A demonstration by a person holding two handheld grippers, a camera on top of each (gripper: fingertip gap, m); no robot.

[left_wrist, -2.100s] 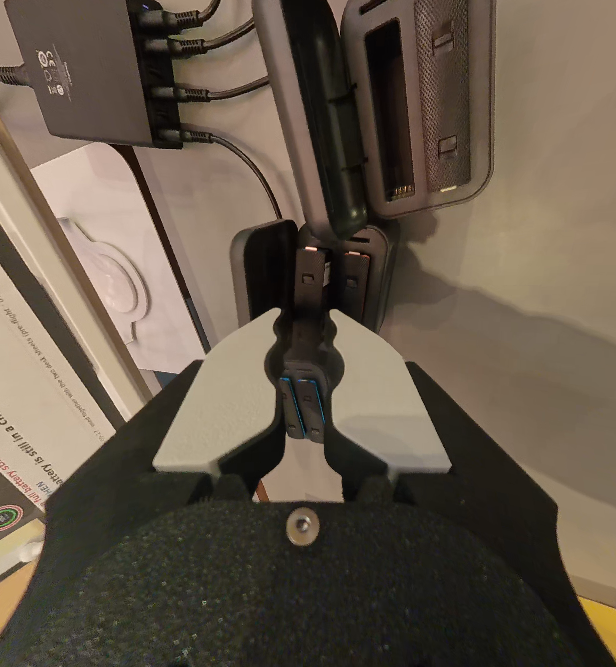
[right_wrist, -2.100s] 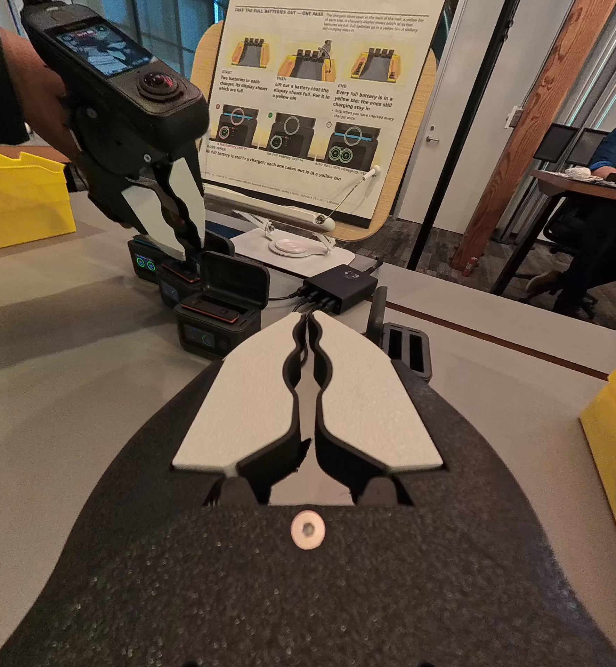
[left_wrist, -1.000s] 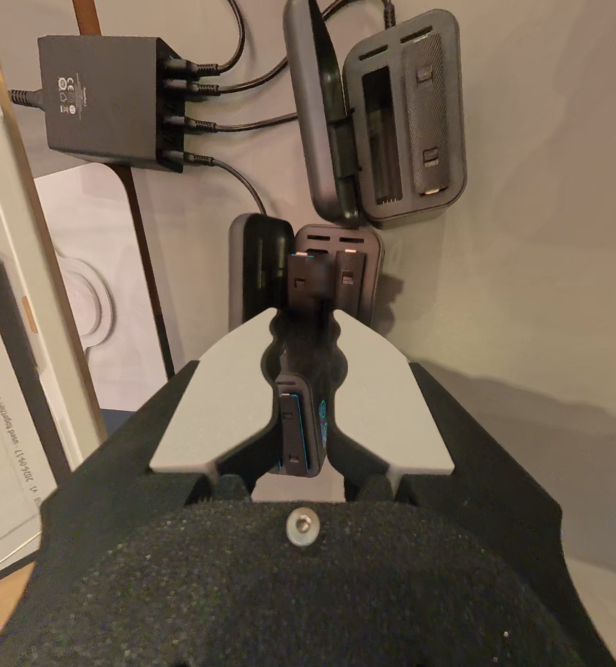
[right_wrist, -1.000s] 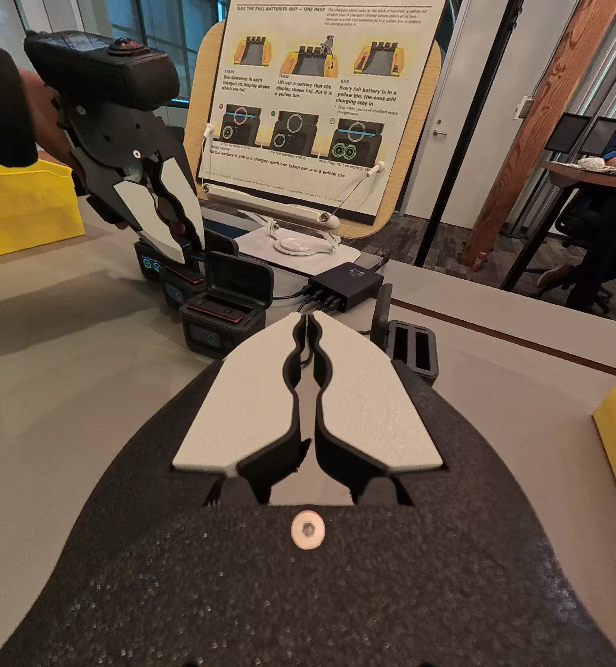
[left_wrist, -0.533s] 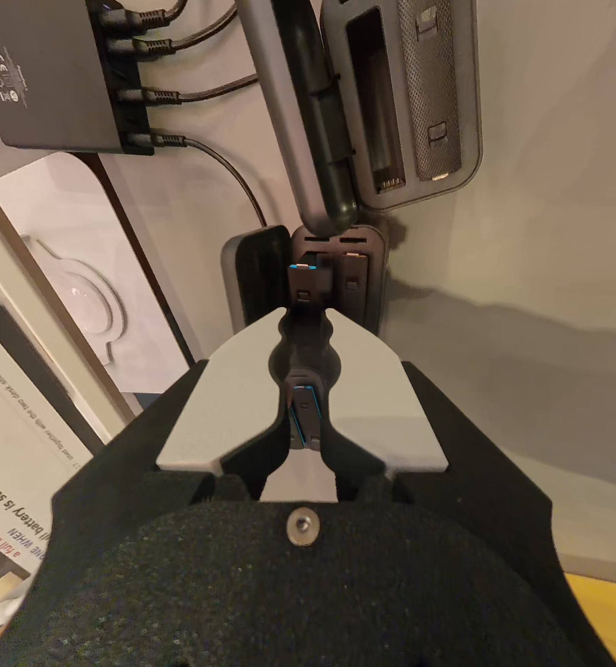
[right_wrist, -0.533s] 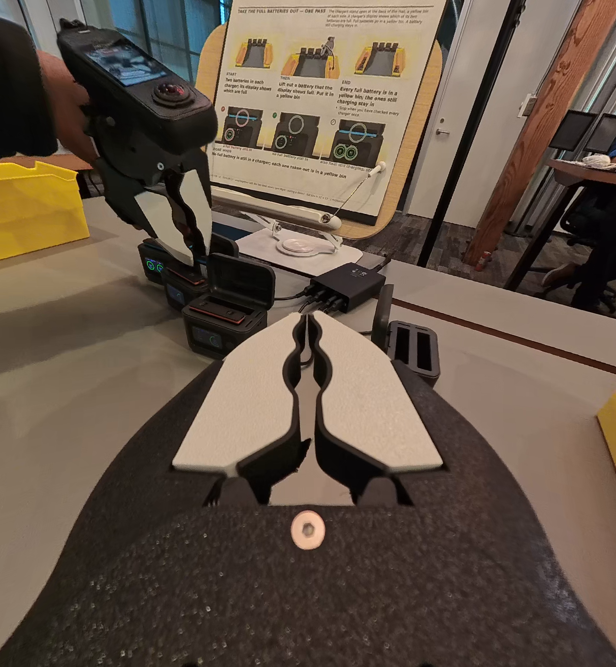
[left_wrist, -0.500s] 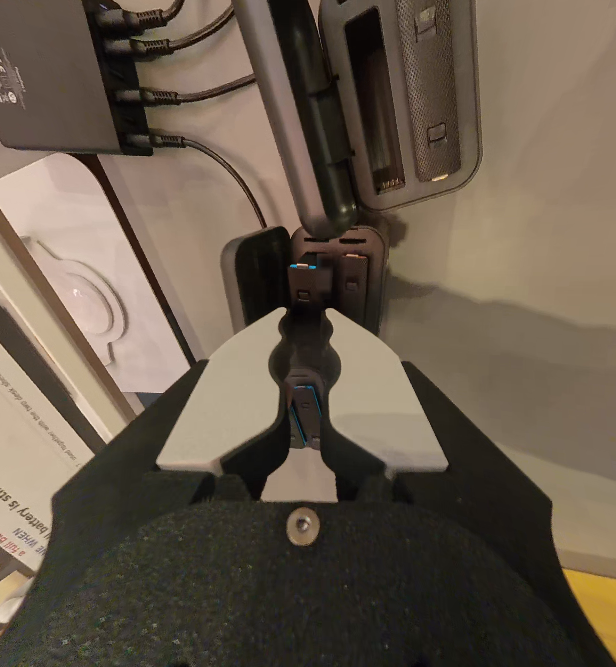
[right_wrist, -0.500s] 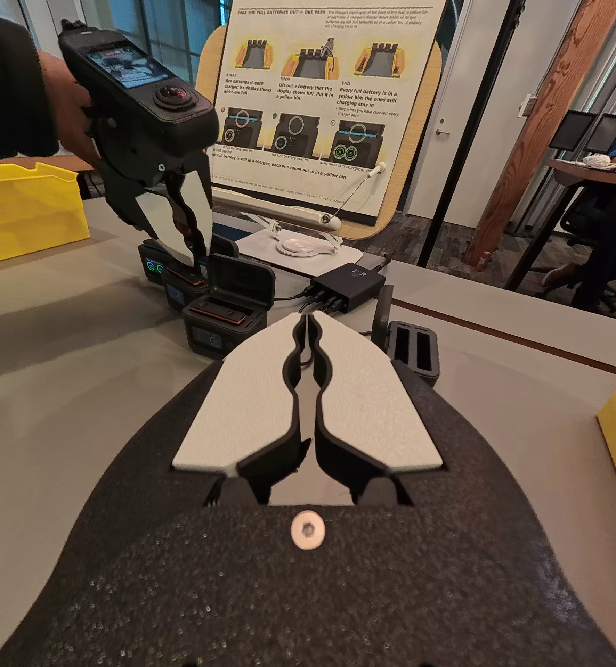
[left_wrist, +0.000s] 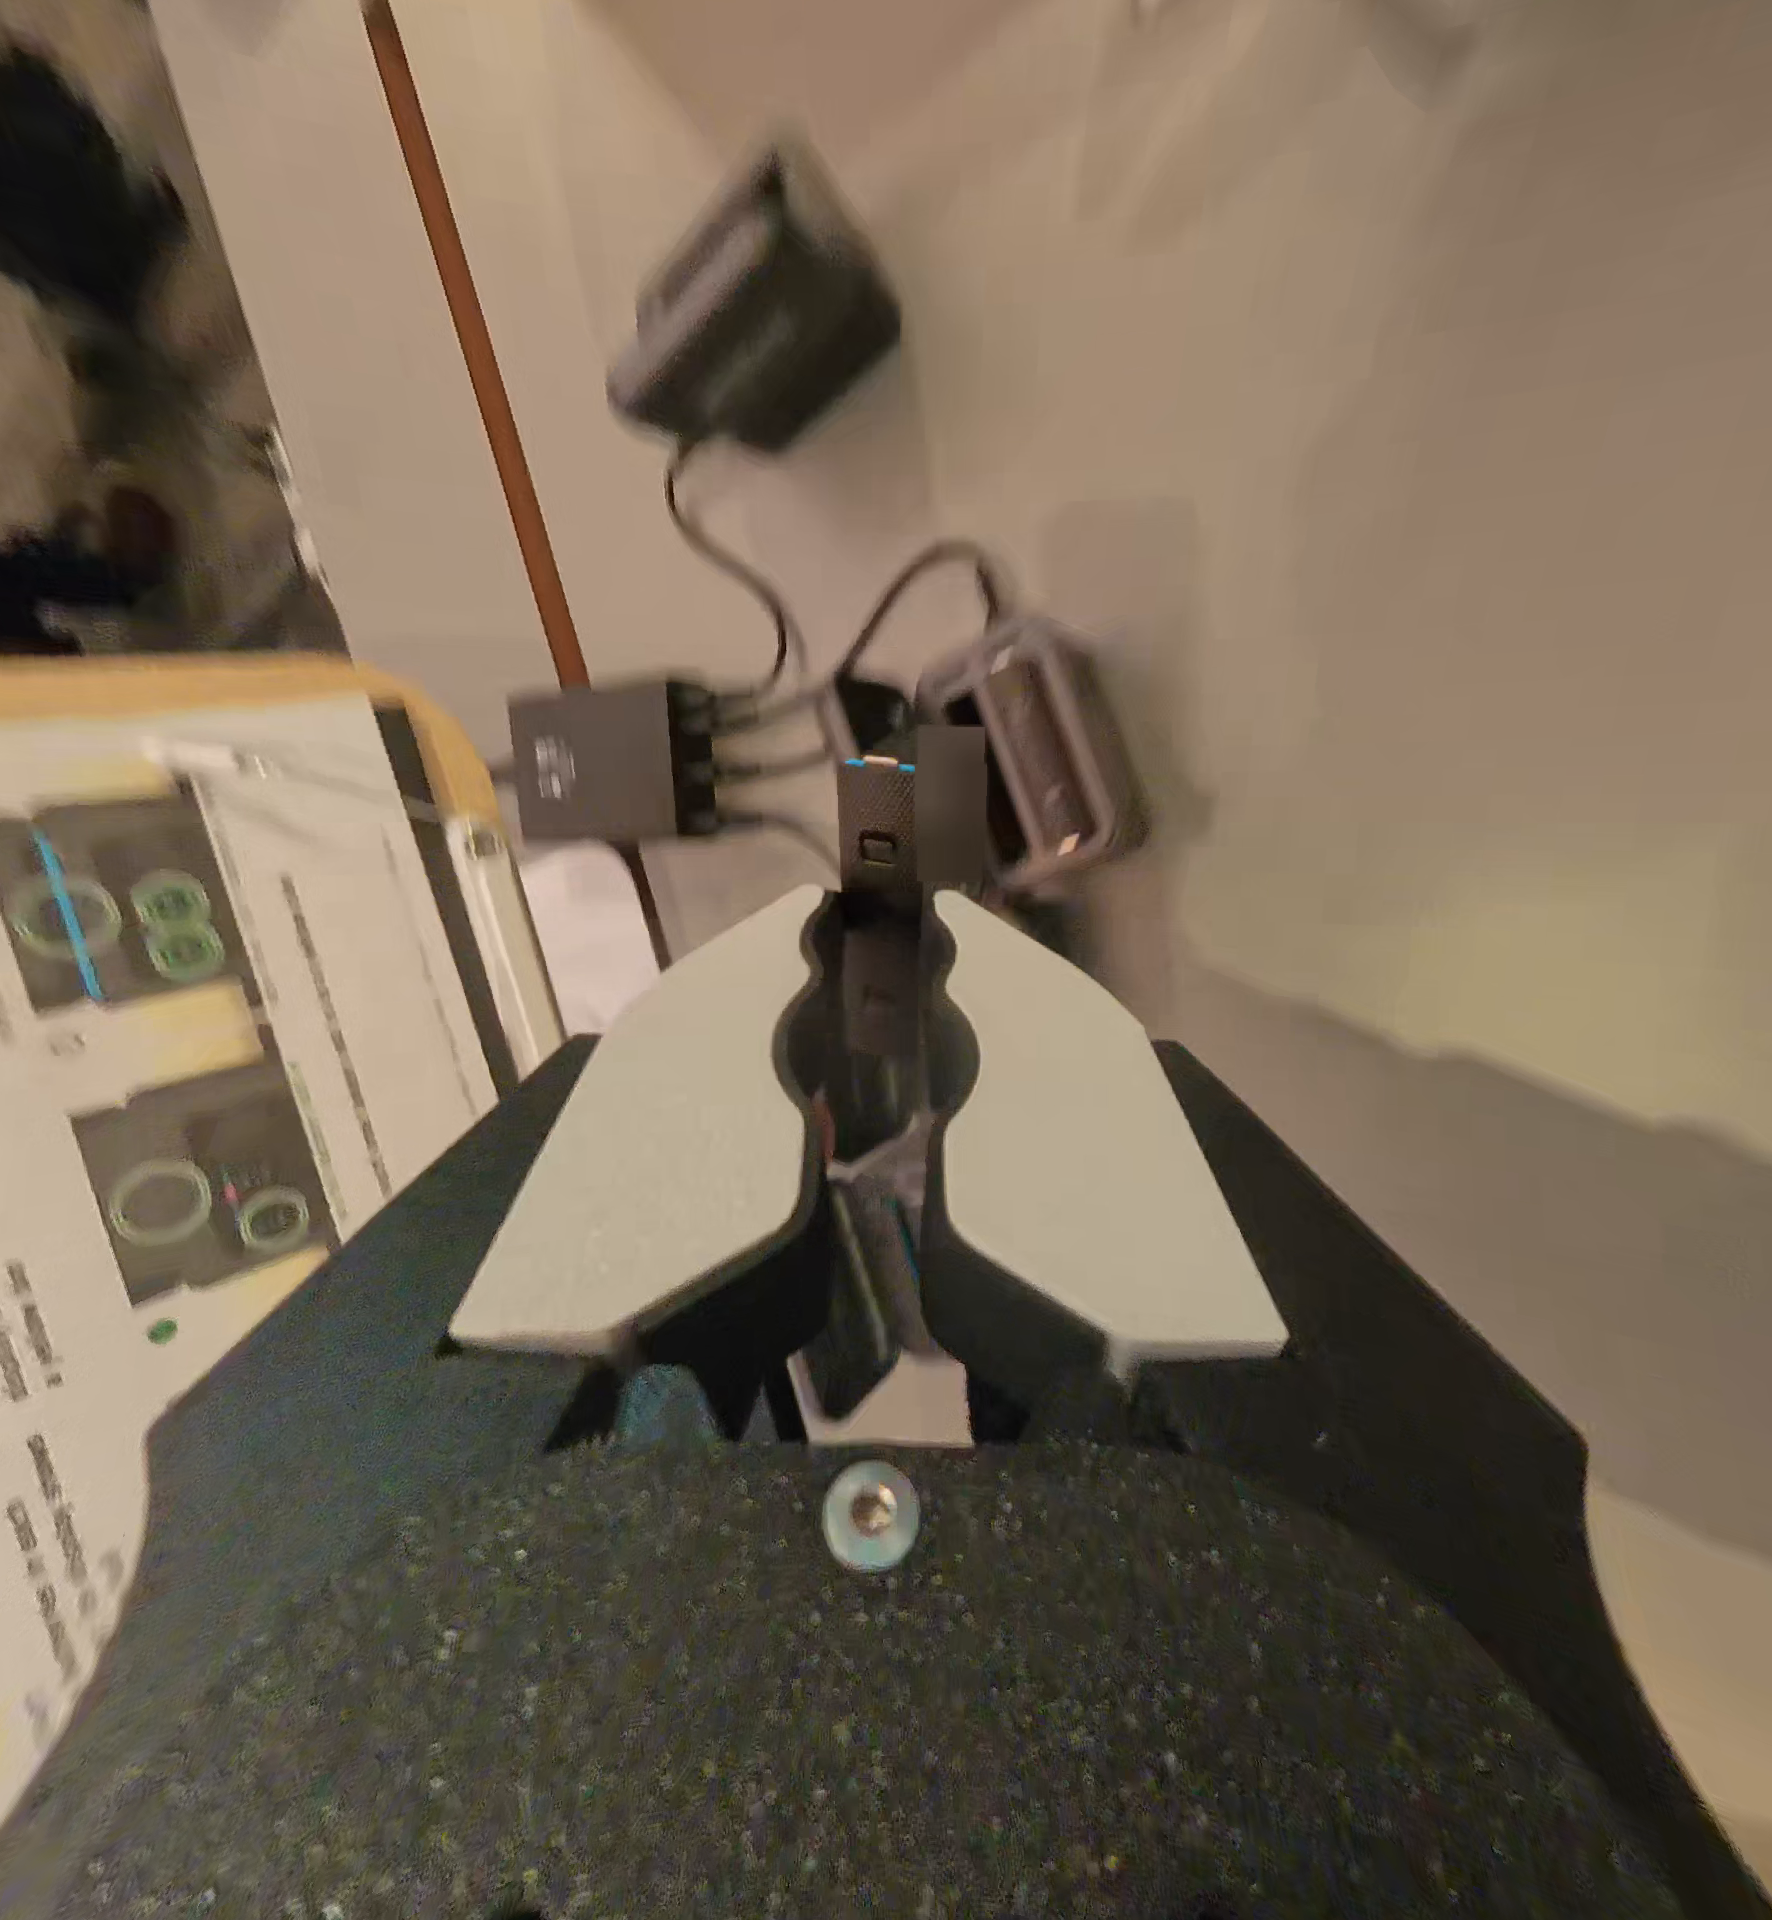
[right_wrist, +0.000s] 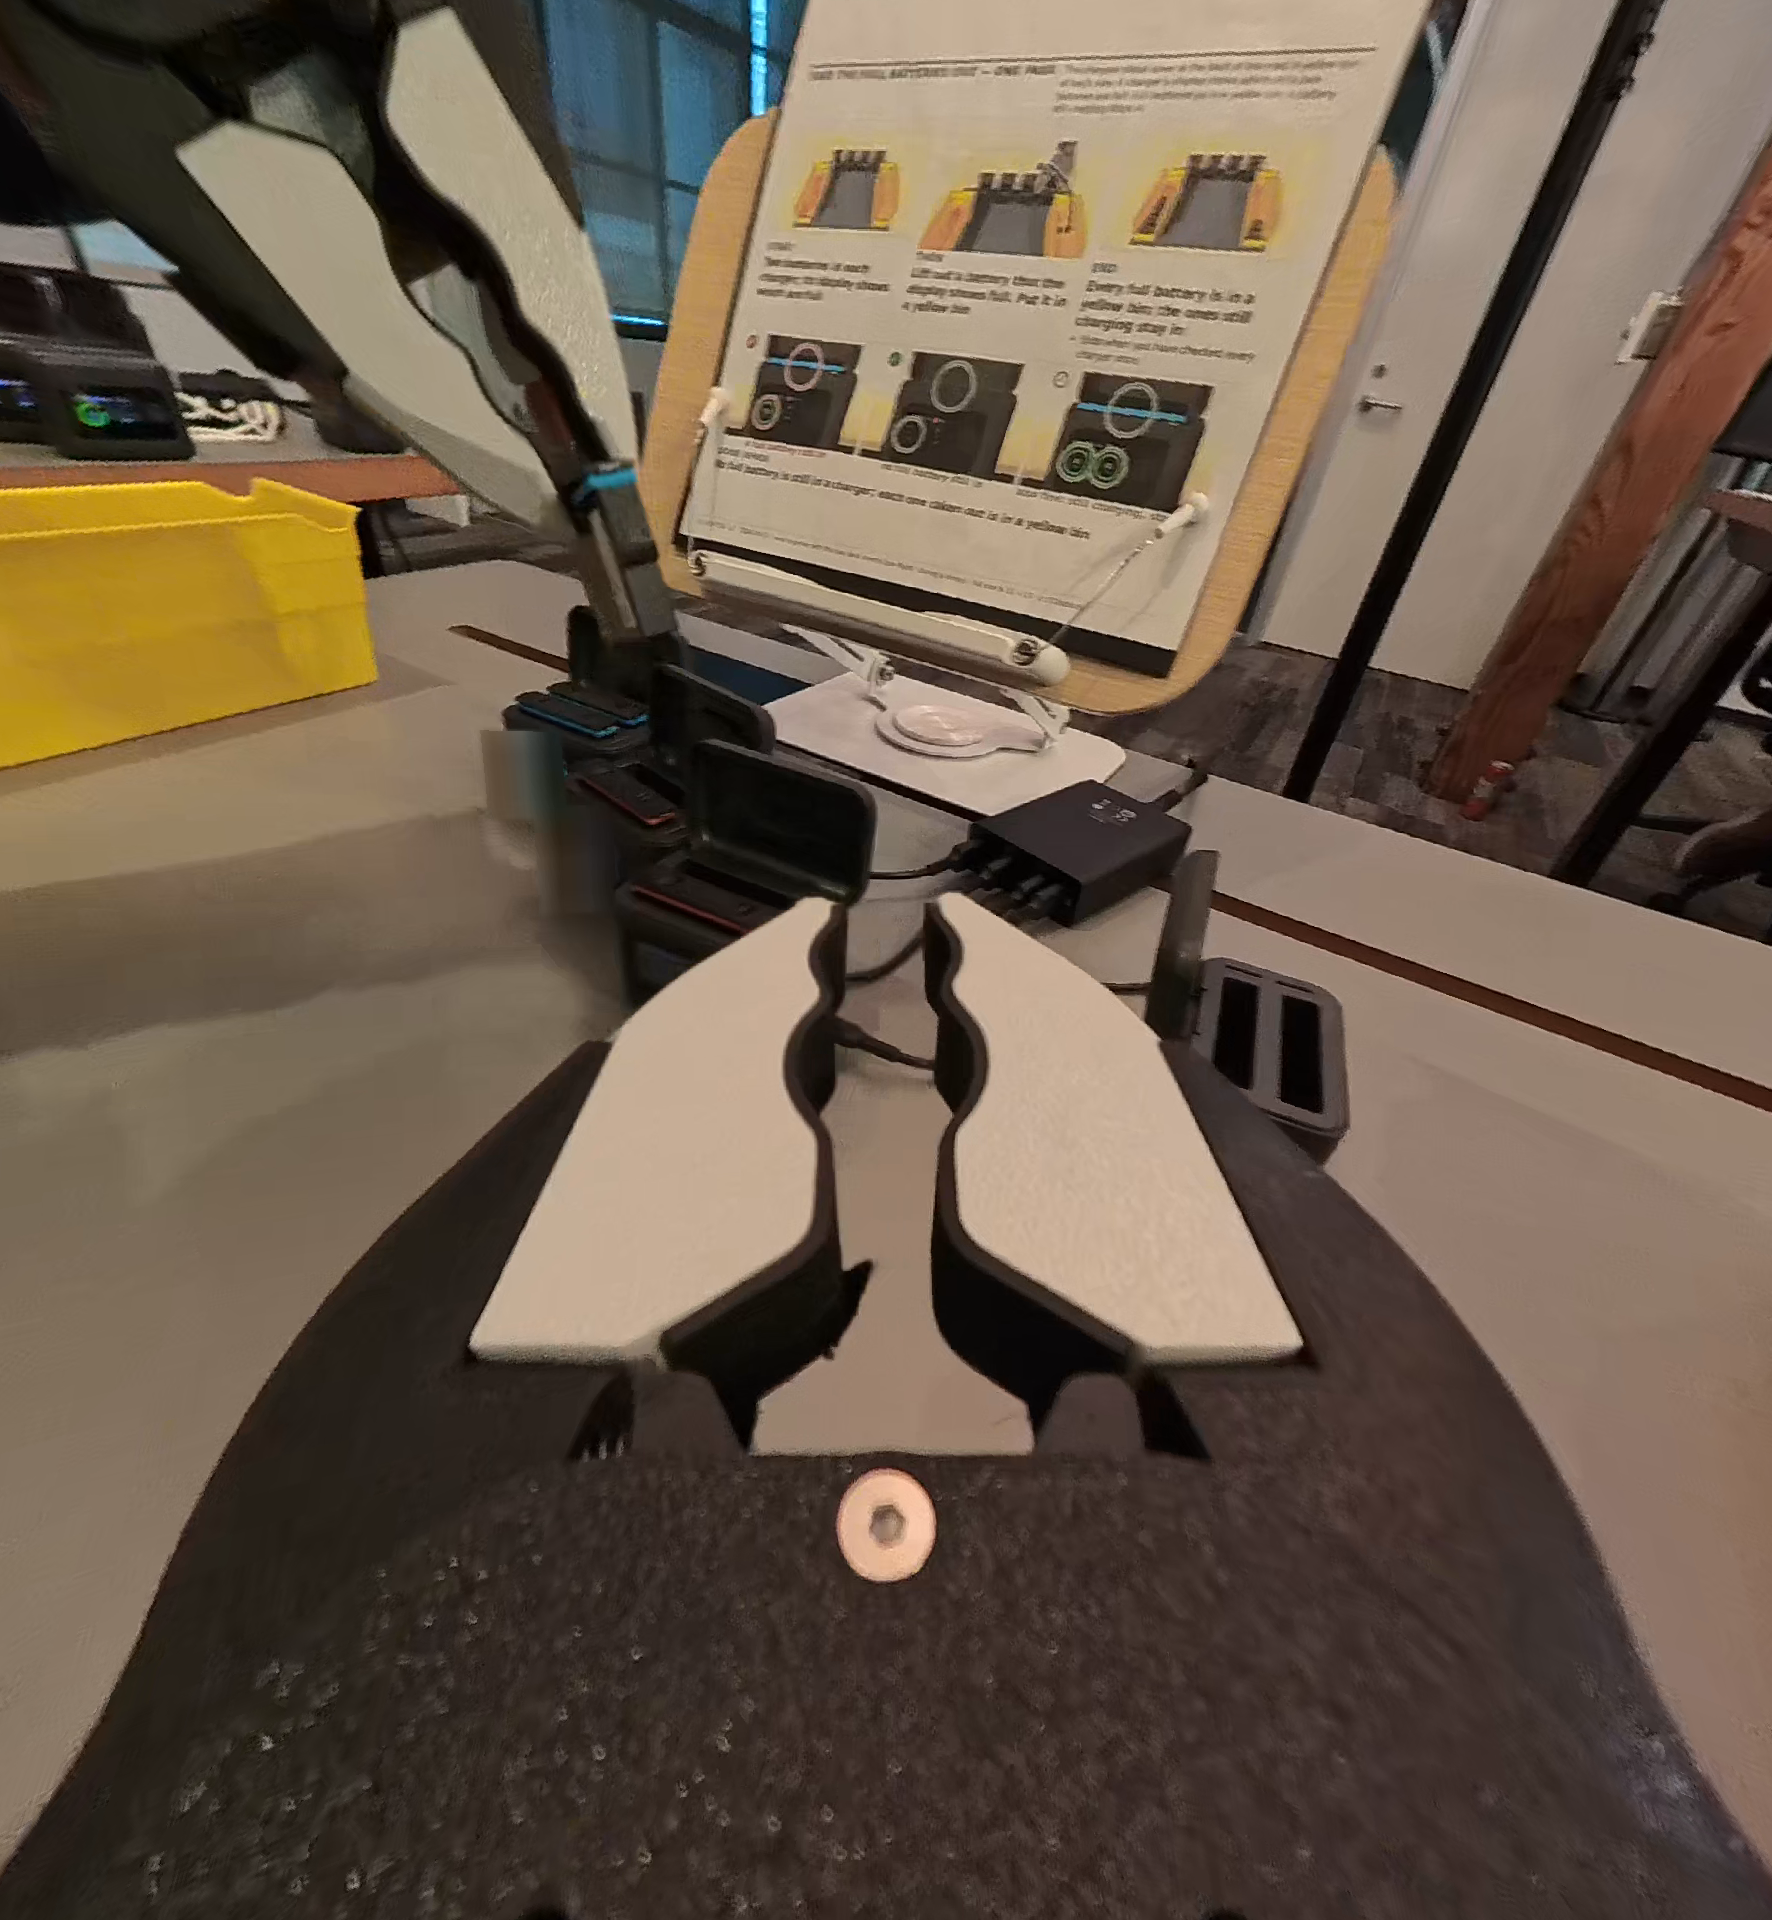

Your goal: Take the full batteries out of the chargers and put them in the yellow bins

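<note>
My left gripper [left_wrist: 877, 902] is shut on a black battery [left_wrist: 877, 821] with a blue end, which sticks out past the fingertips. In the right wrist view the left gripper [right_wrist: 555, 410] comes in from the upper left. It holds the battery [right_wrist: 620, 551] tilted, its lower end just above the far charger [right_wrist: 575, 715] in a row of three open chargers. The near charger [right_wrist: 757, 831] has its lid up and holds a red-edged battery [right_wrist: 695, 896]. My right gripper [right_wrist: 880, 914] is empty, low over the table, with a narrow gap between its jaws. A yellow bin [right_wrist: 134, 613] stands far left.
A black power hub [right_wrist: 1079, 842] with cables sits behind the chargers, also in the left wrist view [left_wrist: 596, 764]. An empty open charger [right_wrist: 1271, 1049] lies right of my right gripper. An instruction board [right_wrist: 1017, 312] stands on a stand at the table's back. The left wrist view is blurred. There is about 15 centimetres between the tips of the two grippers.
The left gripper has lifted the blue-edged battery up out of the far charger and tilted it. The right gripper's jaws have parted a little and it has moved nearer the chargers.
</note>
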